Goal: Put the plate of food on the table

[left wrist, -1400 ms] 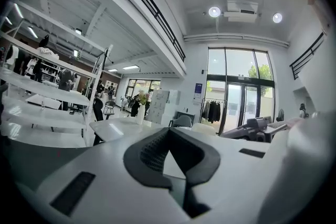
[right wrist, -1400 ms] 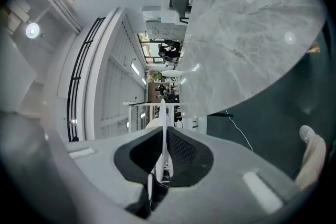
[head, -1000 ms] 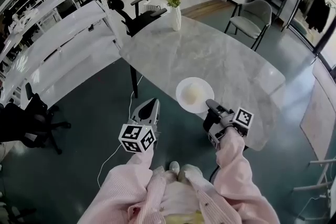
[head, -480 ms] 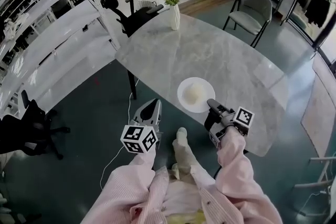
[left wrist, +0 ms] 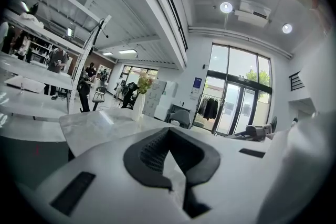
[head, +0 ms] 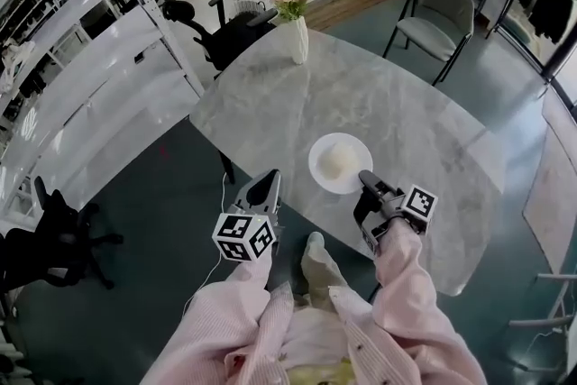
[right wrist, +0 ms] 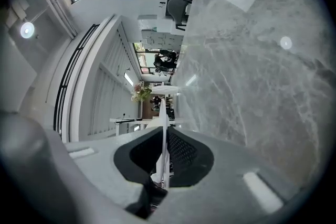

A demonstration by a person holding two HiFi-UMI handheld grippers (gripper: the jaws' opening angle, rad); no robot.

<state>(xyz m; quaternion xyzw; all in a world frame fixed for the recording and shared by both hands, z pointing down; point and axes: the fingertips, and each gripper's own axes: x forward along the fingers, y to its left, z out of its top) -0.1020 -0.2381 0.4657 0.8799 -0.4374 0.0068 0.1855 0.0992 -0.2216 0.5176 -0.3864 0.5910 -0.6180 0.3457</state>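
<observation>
At the table (head: 406, 104), right claw (head: 364, 178) clamps the plate (head: 321, 169).

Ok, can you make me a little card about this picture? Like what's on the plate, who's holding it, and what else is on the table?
plate: white, round, over the near part of the table; cannot tell if it rests there
food: one pale round lump in the plate's middle
table: grey marble top
right gripper: shut on the plate's near rim
left gripper: shut, holding nothing, by the table's near edge
vase: white, upright, pink flowers, at the table's far end
</observation>
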